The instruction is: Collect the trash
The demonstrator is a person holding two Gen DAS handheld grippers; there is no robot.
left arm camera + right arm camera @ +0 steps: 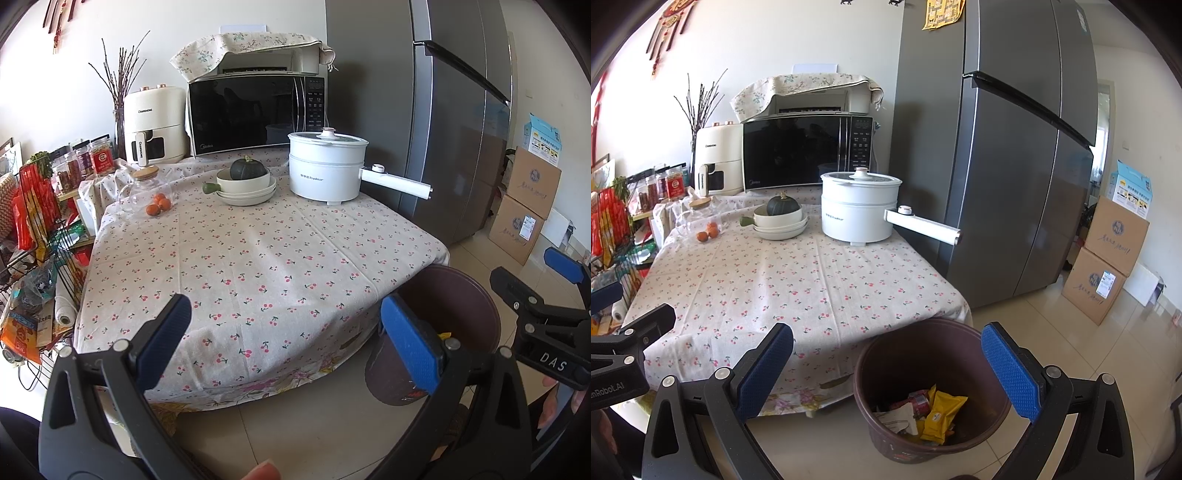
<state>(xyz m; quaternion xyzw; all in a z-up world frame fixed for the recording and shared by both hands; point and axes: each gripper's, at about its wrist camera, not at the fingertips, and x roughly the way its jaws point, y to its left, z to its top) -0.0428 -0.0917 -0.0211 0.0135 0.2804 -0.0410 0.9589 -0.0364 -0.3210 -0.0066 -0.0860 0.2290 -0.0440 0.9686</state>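
On the far left a wire rack [37, 236] is crammed with snack packets. My left gripper [286, 332] hovers over the near edge of the table [258, 258], its two blue-padded fingers [164, 332] spread wide apart with nothing between them. The cherry-print cloth under it is bare in the near half. At the far end I count one glass jar [146, 190] with three small oranges [159, 205] beside it, a stack of three cream dishes [247, 186] with one dark green squash [248, 169] on top, one white electric pot [327, 168], one air fryer [155, 123] and one microwave [255, 110].

Right of the table's near corner stands one brown trash bin [923, 354] on the tiled floor. In the left wrist view its rim sits just behind my left gripper's right finger. My right gripper [886, 369] hangs directly above the bin, jaws wide apart and holding nothing, so the bin's mouth shows between the fingers. Inside lies the collected trash: one yellow packet [940, 411], a red wrapper [918, 398] and crumpled white paper [897, 417]; further scraps are too jumbled to count.

Farther right rises one grey fridge [1015, 166], and at the far right two brown cartons [1104, 258] are stacked with one blue box [1132, 188] on top.
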